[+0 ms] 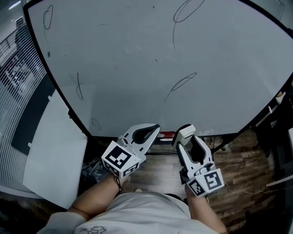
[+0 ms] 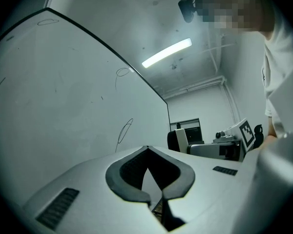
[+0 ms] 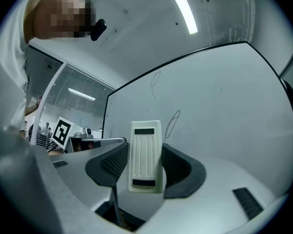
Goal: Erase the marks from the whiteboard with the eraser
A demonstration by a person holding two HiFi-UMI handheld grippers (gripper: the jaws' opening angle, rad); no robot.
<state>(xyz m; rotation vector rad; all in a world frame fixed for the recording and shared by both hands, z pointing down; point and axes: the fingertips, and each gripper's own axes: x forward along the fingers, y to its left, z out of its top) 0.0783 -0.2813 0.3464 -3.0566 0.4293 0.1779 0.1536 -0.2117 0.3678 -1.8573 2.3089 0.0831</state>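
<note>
Nearest, the left gripper (image 2: 146,148) has its jaws closed tip to tip on nothing. The right gripper (image 3: 145,147) clamps the white eraser (image 3: 145,160) upright between its pads, low by the bottom edge of the whiteboard (image 1: 136,48). Wiping looks barely begun, since pen marks (image 1: 188,8) remain scattered over the board. The grippers hide part of its bottom edge, and I cannot tell if the eraser touches it.

Whiteboard (image 1: 136,57) ahead, eraser (image 3: 145,156) in right claw (image 1: 187,130), left claw (image 1: 151,129) beside it
</note>
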